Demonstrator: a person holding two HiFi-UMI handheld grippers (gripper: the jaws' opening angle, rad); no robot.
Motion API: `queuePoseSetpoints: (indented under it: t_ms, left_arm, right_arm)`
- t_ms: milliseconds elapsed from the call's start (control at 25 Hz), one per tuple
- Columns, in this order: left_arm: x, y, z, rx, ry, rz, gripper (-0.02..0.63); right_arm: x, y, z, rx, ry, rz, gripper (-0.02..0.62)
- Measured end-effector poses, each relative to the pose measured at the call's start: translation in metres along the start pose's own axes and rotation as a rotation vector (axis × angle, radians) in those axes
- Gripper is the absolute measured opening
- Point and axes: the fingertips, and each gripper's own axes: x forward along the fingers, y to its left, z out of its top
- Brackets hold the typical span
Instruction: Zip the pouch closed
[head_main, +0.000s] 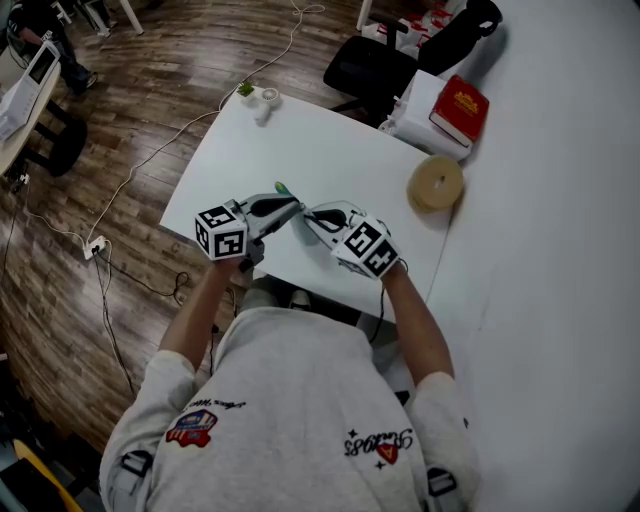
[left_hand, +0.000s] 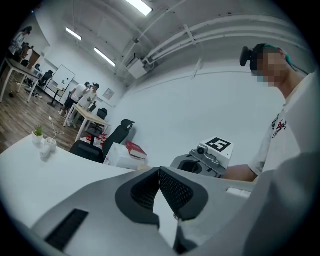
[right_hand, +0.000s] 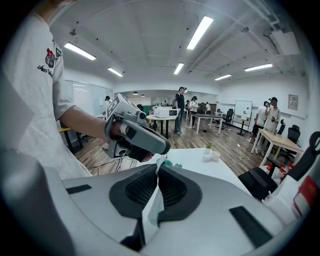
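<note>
I hold both grippers close together above the white table (head_main: 330, 150), tips nearly touching. My right gripper (right_hand: 157, 172) is shut on a thin, pale, translucent edge of the pouch (right_hand: 151, 212), which runs up between its pads. The pouch's far end, with teal bits (right_hand: 171, 162), reaches the tip of my left gripper (right_hand: 163, 148). In the head view only a green scrap of the pouch (head_main: 281, 187) shows beyond the left gripper (head_main: 296, 207) and right gripper (head_main: 304, 215). The left gripper's own view shows its jaws (left_hand: 159, 172) closed tip to tip; what they pinch is hidden.
A roll of tape (head_main: 435, 184) lies at the table's right edge. A red book (head_main: 459, 108) rests on a white box at the far right. A small potted plant (head_main: 245, 91) and a white object (head_main: 268, 98) stand at the far corner. A black chair (head_main: 375, 65) stands behind.
</note>
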Motion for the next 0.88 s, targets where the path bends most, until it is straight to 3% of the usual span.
queuePoseSetpoints:
  t_ms: [880]
  left_arm:
    - [-0.013,0.024,-0.007,-0.046,0.017,0.058,0.008]
  right_arm:
    - [0.01,0.006,0.001,0.011,0.011,0.03,0.009]
